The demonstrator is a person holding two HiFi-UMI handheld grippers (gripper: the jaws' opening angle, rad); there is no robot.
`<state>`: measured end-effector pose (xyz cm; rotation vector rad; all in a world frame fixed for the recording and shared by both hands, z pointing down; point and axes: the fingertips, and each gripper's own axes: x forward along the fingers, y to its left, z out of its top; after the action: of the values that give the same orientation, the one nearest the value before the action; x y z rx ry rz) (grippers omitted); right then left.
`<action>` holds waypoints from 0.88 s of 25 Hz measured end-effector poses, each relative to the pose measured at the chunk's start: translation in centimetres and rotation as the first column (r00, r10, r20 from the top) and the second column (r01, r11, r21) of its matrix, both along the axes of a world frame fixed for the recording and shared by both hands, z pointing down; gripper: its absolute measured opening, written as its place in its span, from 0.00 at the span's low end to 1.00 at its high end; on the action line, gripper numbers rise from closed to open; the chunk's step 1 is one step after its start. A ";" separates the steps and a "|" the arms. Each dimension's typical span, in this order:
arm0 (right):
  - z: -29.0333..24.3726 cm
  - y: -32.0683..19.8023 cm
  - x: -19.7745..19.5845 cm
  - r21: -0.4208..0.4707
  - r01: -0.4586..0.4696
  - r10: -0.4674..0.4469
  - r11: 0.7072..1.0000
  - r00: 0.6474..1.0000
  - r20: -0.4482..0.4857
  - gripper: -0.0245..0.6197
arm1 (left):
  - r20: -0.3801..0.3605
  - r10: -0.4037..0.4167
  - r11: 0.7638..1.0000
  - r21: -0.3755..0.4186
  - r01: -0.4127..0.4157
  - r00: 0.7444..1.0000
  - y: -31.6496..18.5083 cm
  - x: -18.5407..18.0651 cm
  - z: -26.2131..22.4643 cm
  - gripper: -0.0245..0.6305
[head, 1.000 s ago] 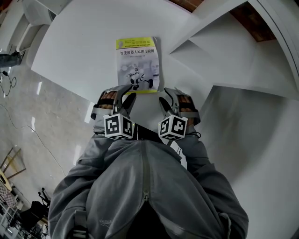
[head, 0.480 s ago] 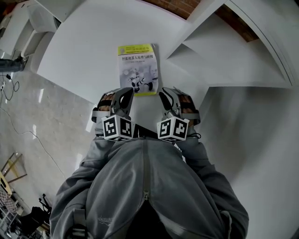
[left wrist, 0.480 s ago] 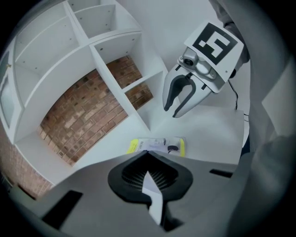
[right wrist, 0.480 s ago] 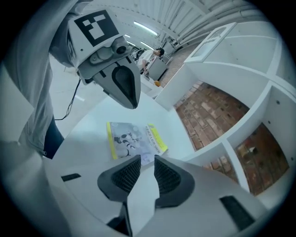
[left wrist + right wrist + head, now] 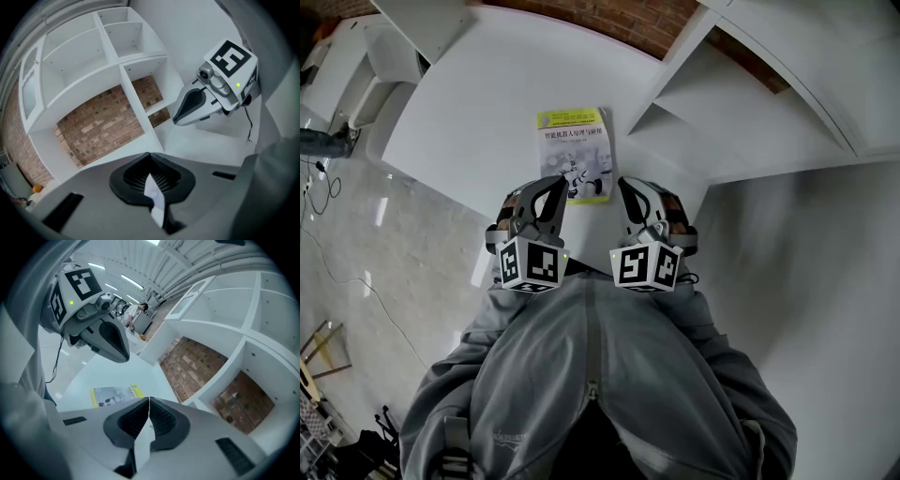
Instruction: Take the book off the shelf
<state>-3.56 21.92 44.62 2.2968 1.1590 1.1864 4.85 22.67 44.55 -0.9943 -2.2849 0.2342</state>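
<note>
1. At the far left of the head view, a glossy pale floor [image 5: 347, 244] with a thin dark cable [image 5: 314, 173] borders the smooth white ledge [image 5: 469, 103].
2. My left gripper [image 5: 553, 186] has a grey shell and ribbed black pads. Its jaws are pressed together with nothing between them.
3. Upper centre, the book [image 5: 574, 155] lies flat on the ledge. It is a thin rectangular paperback with a yellow band above a grey cover picturing a robot. My left gripper's tip covers its lower left corner, and the title is too small to read.
4. My right gripper [image 5: 630, 187] is built the same. Its jaws have just been closing and now meet, holding nothing.
5. Upper right, boxy white shelf compartments [image 5: 750, 94] stand against rough red brick [image 5: 619, 23].
6. Across the bottom, my grey zipped jacket [image 5: 591, 375] hides whatever lies beneath.
</note>
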 end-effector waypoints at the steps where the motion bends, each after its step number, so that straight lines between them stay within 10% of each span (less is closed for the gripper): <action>1: -0.7 0.1 0.0 -0.005 -0.008 0.008 1.000 1.000 -0.018 0.08 | 0.026 -0.010 1.000 -0.007 0.010 1.000 0.1 0.0 -0.8 0.05; 14: -11.9 1.9 -0.9 -0.194 -0.211 0.125 0.958 0.917 -0.379 0.08 | 0.328 -0.100 0.979 -0.135 0.151 0.939 1.7 0.4 -10.2 0.05; 22: -16.5 1.0 -2.9 -0.193 -0.396 0.188 0.898 0.741 -0.645 0.08 | 0.486 -0.057 0.982 -0.131 0.137 0.872 1.8 -1.2 -13.5 0.05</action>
<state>-6.49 22.96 28.14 2.3437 1.8465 0.2427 3.65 24.51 31.07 -1.3749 -2.6830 0.1399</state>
